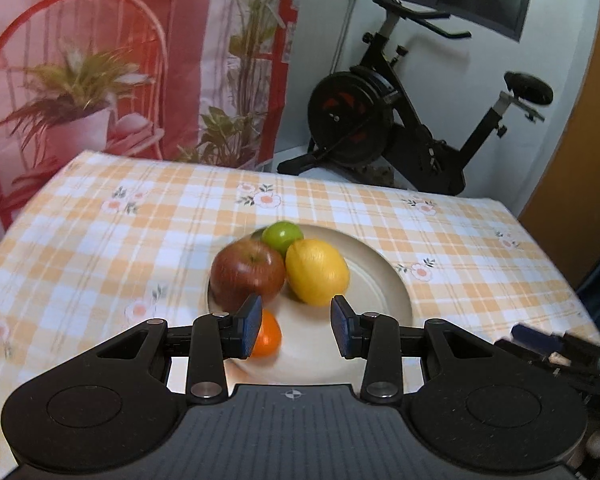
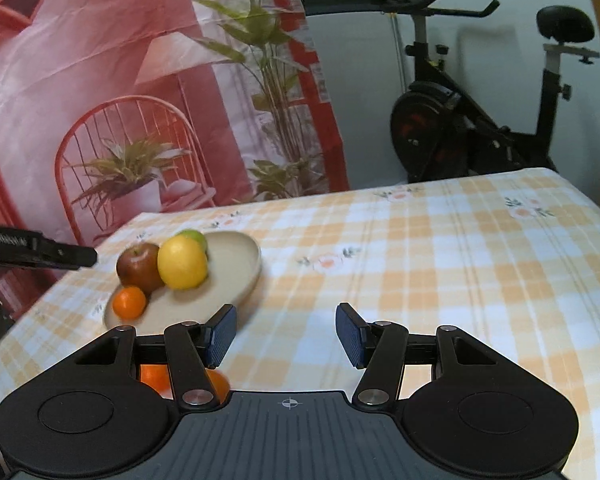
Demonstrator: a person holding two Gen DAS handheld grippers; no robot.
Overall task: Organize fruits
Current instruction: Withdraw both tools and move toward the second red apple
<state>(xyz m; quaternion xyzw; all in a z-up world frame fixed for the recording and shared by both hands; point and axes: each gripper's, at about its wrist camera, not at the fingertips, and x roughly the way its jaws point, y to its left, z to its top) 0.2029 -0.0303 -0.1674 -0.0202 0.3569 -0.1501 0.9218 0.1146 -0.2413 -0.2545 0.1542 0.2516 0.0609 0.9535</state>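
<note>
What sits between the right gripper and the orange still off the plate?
Nothing visible. The orange lies on the tablecloth right under the right gripper, partly hidden behind its left finger, beside the plate.

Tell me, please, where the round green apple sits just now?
The round green apple sits at the far side of the beige plate, behind the red apple and yellow lemon.

We are seeing soft, even indoor light with faint shadows, motion blur smearing the red apple and checked tablecloth, and fisheye bending curving the exercise bike near dark corners.
</note>
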